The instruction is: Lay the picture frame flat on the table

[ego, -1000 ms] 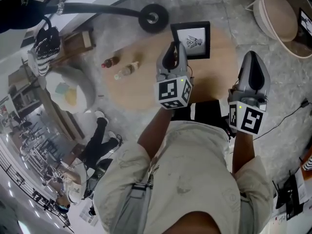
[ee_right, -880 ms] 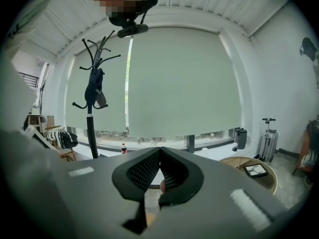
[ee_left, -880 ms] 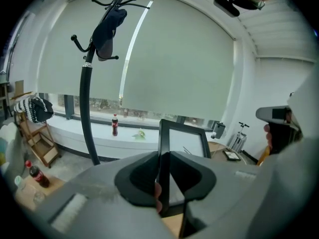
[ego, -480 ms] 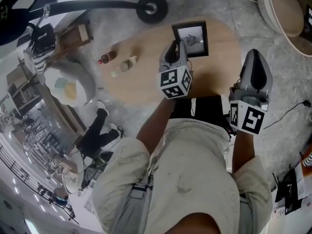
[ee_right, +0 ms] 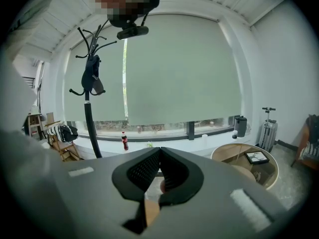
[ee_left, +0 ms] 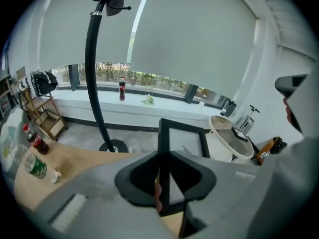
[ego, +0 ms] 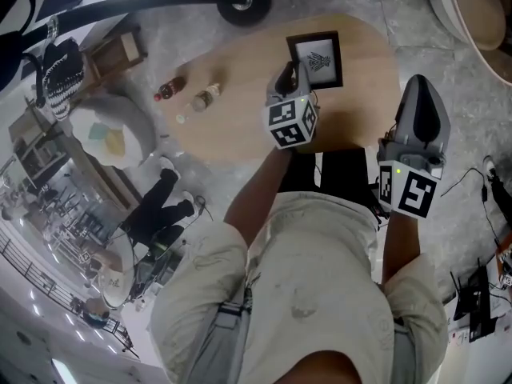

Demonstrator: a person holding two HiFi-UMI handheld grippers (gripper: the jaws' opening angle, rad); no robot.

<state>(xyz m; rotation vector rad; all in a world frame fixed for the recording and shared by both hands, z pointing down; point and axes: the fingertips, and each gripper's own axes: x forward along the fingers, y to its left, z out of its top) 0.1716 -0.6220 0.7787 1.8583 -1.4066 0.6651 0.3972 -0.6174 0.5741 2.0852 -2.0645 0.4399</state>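
Left gripper view: the left gripper (ee_left: 163,174) is clamped on the left edge of the frame (ee_left: 186,142), which stands near the far edge of the table (ego: 240,86). The right gripper (ee_right: 159,169) is closed and empty. The frame looks light, stiff and probably glazed, so grip its rim.

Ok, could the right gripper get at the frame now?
Probably yes. The frame is free on its right side, nothing standing between; the left gripper holds its left edge. The right gripper has its fingers shut and must open first.
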